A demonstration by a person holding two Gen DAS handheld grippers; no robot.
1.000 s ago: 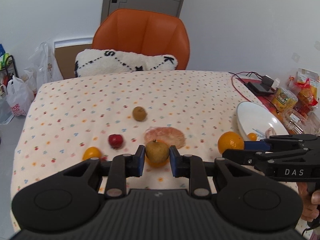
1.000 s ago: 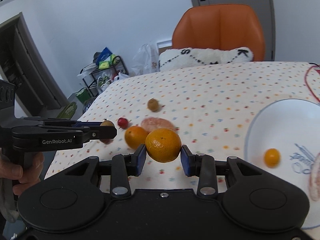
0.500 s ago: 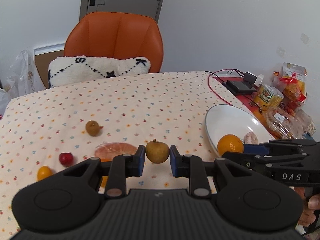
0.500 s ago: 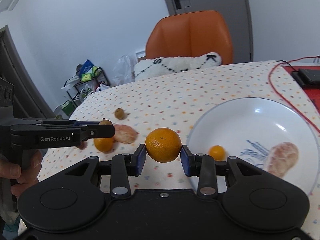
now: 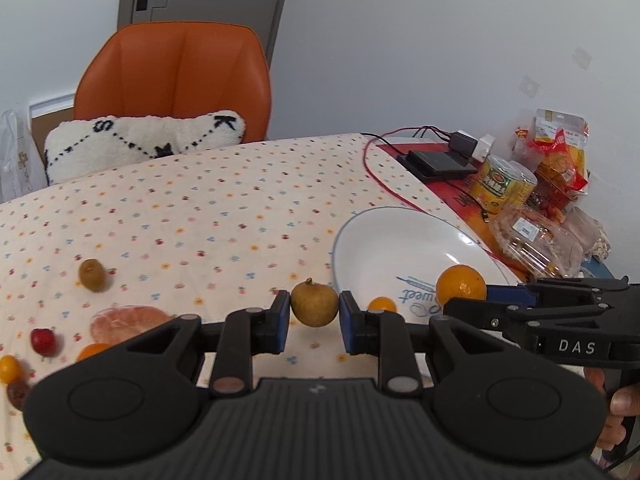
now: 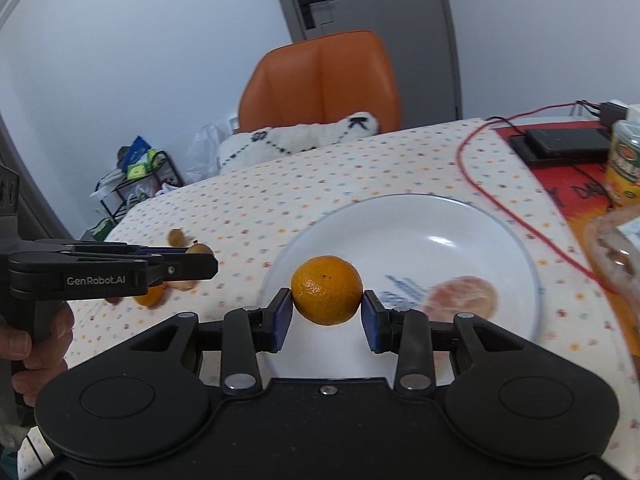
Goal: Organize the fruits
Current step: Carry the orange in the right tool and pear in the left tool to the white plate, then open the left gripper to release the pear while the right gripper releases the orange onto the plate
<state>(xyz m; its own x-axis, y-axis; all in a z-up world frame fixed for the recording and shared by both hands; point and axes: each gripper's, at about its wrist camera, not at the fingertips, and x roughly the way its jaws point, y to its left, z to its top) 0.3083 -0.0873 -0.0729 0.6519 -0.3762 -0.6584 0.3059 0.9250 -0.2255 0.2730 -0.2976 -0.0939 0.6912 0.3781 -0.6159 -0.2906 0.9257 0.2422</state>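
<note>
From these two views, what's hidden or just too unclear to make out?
- Small kumquat on the plate: absent from the right wrist view, behind the orange.
- Fruits on the cloth: right wrist view, mostly behind the left gripper.
- Dark fruit: left wrist view, half hidden, unidentifiable.
- Plate print: blurred.

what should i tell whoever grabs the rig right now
Left gripper: shut on a small brown fruit, held beside the white plate.
Right gripper: shut on an orange, held over the plate.
Done: small orange fruit and peeled segment lie on the plate.
Left: release both held fruits there, then fetch the kiwi, red fruit, peeled piece and other small fruits from the tablecloth.
</note>
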